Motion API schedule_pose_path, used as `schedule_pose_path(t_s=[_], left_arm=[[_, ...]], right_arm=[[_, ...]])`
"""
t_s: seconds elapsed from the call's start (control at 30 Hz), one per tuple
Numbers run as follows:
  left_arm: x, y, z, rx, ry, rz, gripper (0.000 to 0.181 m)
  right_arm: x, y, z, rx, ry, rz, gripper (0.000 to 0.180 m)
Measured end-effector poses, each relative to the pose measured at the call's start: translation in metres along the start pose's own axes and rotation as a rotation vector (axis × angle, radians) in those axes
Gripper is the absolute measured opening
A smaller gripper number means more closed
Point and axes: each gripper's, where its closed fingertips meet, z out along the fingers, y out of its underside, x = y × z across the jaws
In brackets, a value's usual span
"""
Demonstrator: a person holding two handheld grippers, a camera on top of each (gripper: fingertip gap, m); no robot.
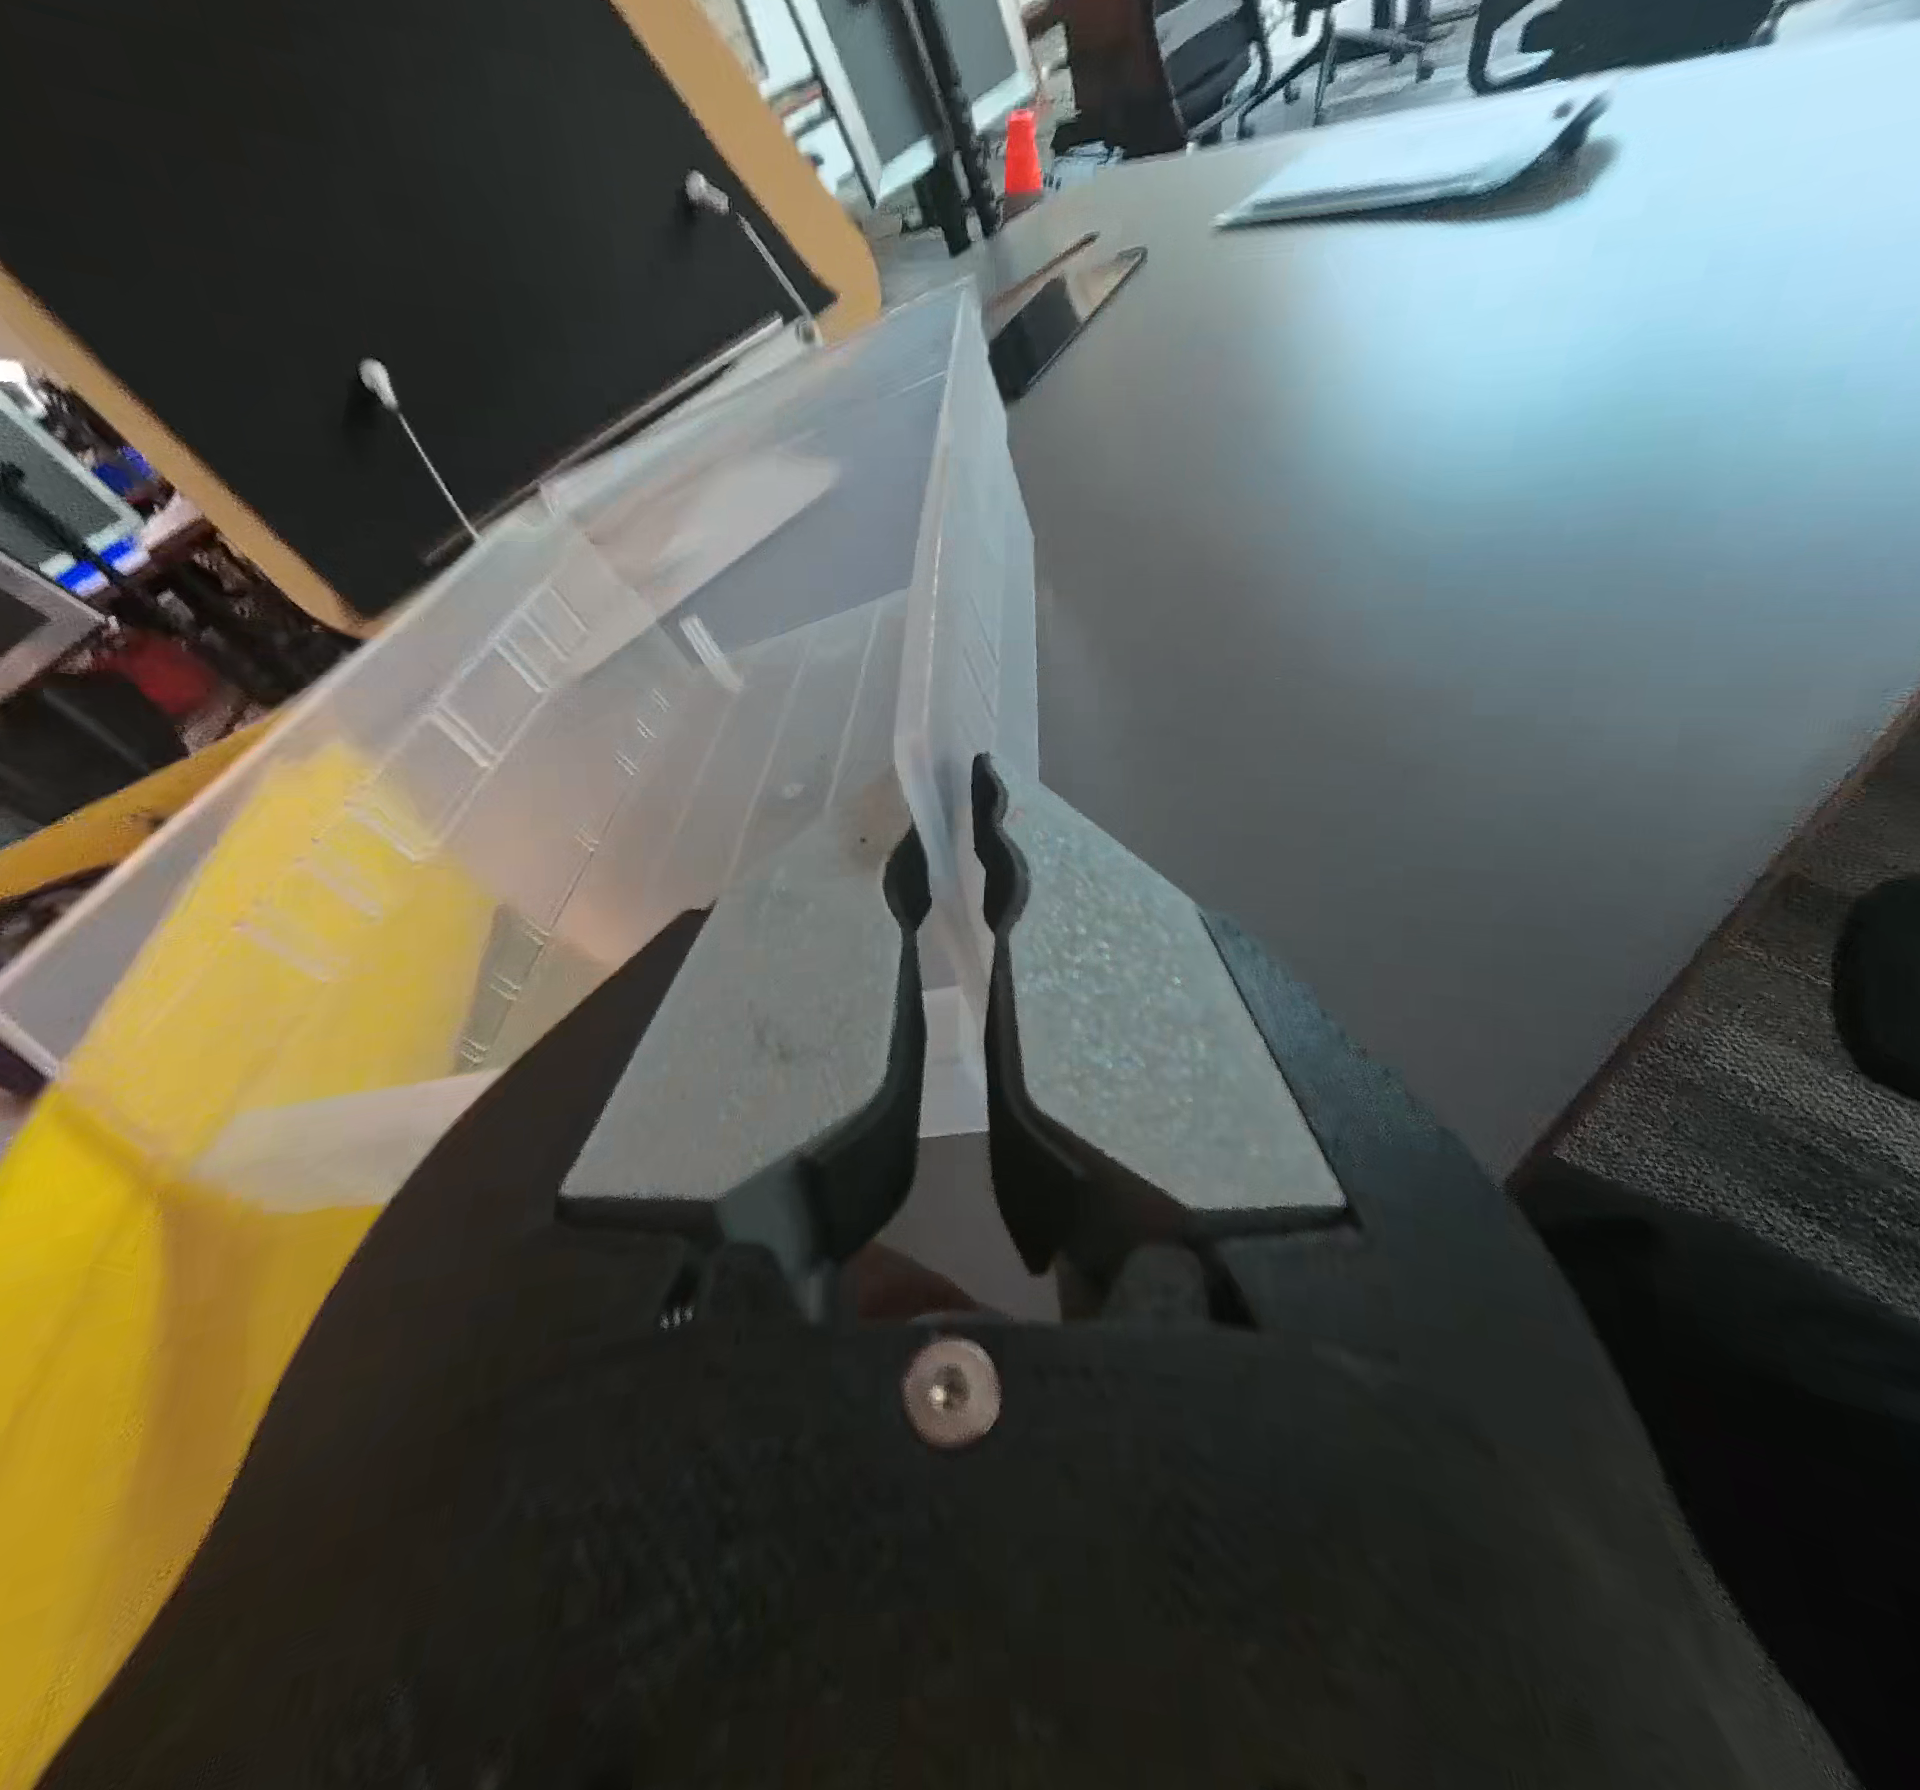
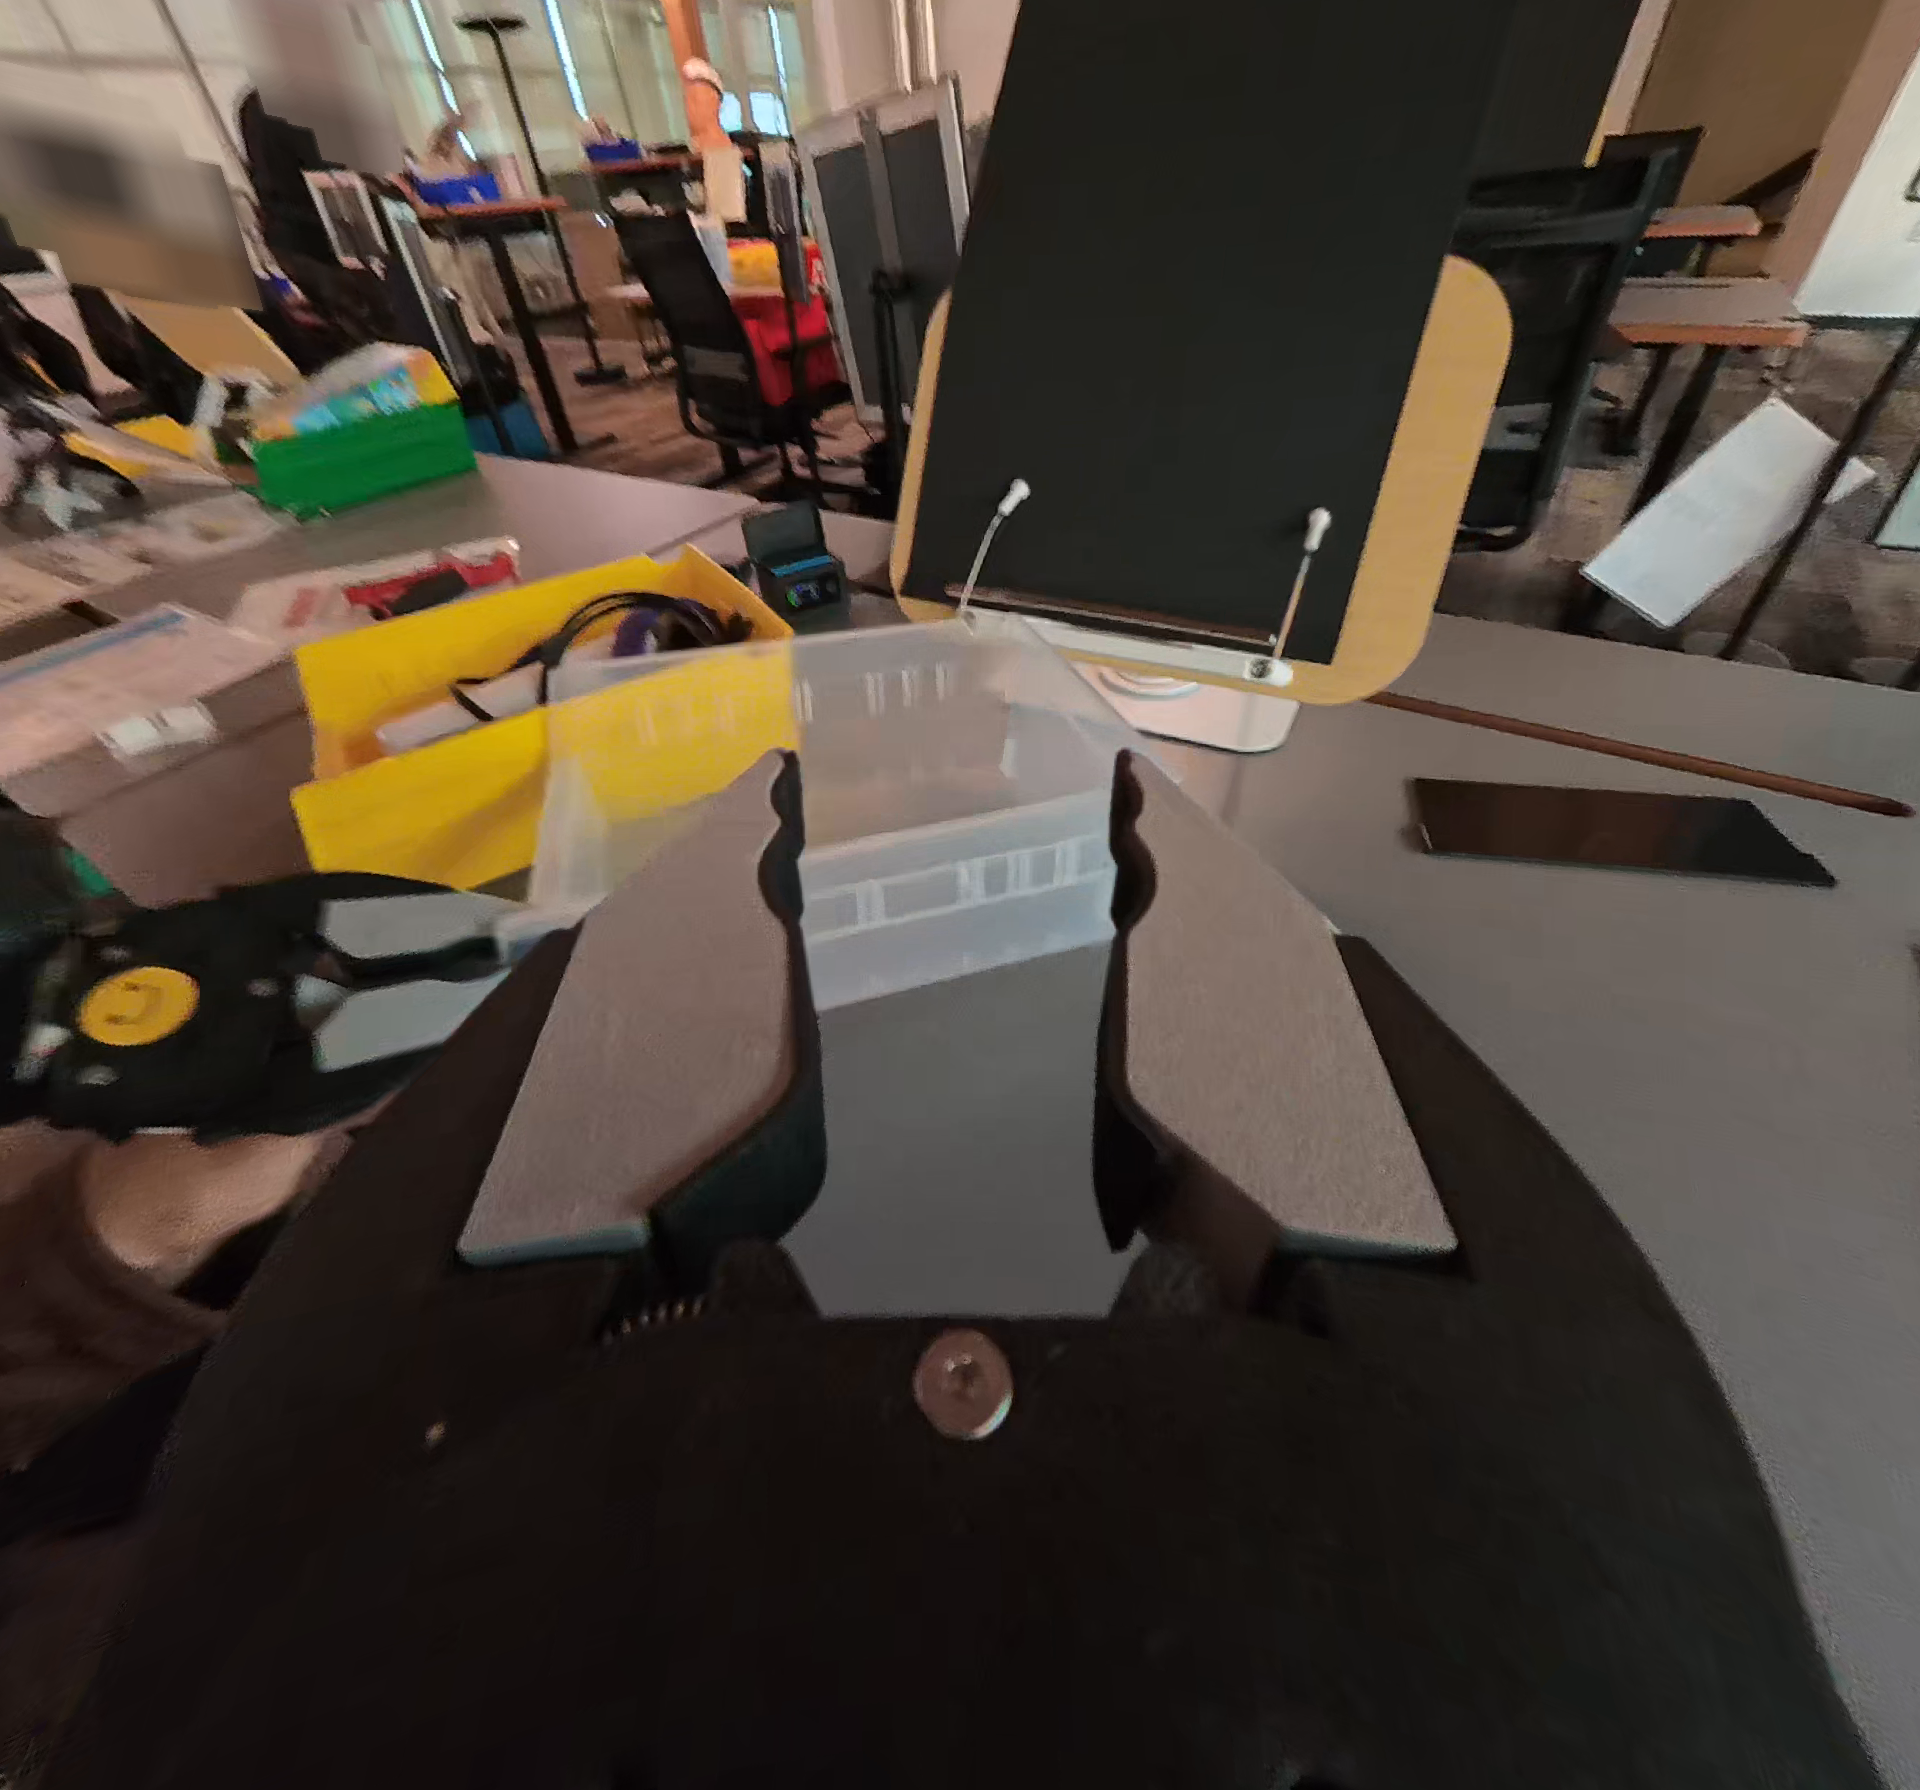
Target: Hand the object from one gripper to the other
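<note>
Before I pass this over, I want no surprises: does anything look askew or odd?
The clear plastic bin hangs tilted above the table, pinched by one wall only in the left gripper. The right gripper is open and short of it. Nothing looks spilled or damaged.

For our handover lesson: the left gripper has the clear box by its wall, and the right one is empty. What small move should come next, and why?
Probably ease the right gripper forward onto the near wall of the clear box. Its jaws stand wide open with that wall just ahead, while the left gripper is already clamped on a side wall.
</note>
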Motion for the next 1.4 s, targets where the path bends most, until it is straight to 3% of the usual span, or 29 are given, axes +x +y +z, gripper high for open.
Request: schedule_pose_path(t_s=[0.03, 0.3, 0.53, 0.7, 0.9, 1.03, 1.1, 1.2, 1.3, 1.4], left_arm=[[-0.001, 0.003, 0.004, -0.003, -0.024, 0.002, 0.0], [-0.035, 0.001, 0.005, 0.115, -0.221, -0.059, 0.0], [-0.037, 0.024, -0.027, 0.066, -0.216, -0.043, 0.0], [-0.013, 0.024, -0.025, 0.042, -0.173, -0.06, 0.0], [0.065, -0.007, 0.022, 0.041, 0.085, -0.021, 0.01], [0.095, -0.057, -0.006, 0.129, 0.378, -0.158, 0.02], [0.076, -0.072, -0.044, 0.182, 0.423, -0.193, 0.024], [0.008, -0.069, -0.097, 0.243, 0.316, -0.168, 0.026], [-0.071, -0.035, -0.131, 0.165, 0.21, -0.275, 0.042], [-0.152, 0.021, -0.143, 0.033, -0.028, -0.277, 0.054]], right_arm=[[-0.002, -0.004, -0.001, 0.018, -0.015, 0.011, 0.057], [-0.007, -0.005, -0.011, 0.028, -0.017, -0.009, 0.055], [-0.006, 0.001, -0.013, -0.002, -0.029, -0.017, 0.055], [-0.023, 0.01, 0.002, -0.049, -0.098, -0.007, 0.055], [-0.076, 0.041, 0.04, -0.17, -0.236, -0.087, 0.056], [-0.095, 0.076, 0.06, -0.296, -0.256, -0.144, 0.059], [-0.104, 0.088, 0.059, -0.337, -0.26, -0.193, 0.06], [-0.129, 0.098, 0.054, -0.375, -0.321, -0.25, 0.059], [-0.149, 0.103, 0.058, -0.392, -0.325, -0.306, 0.063], [-0.173, 0.11, 0.072, -0.395, -0.376, -0.282, 0.064]])
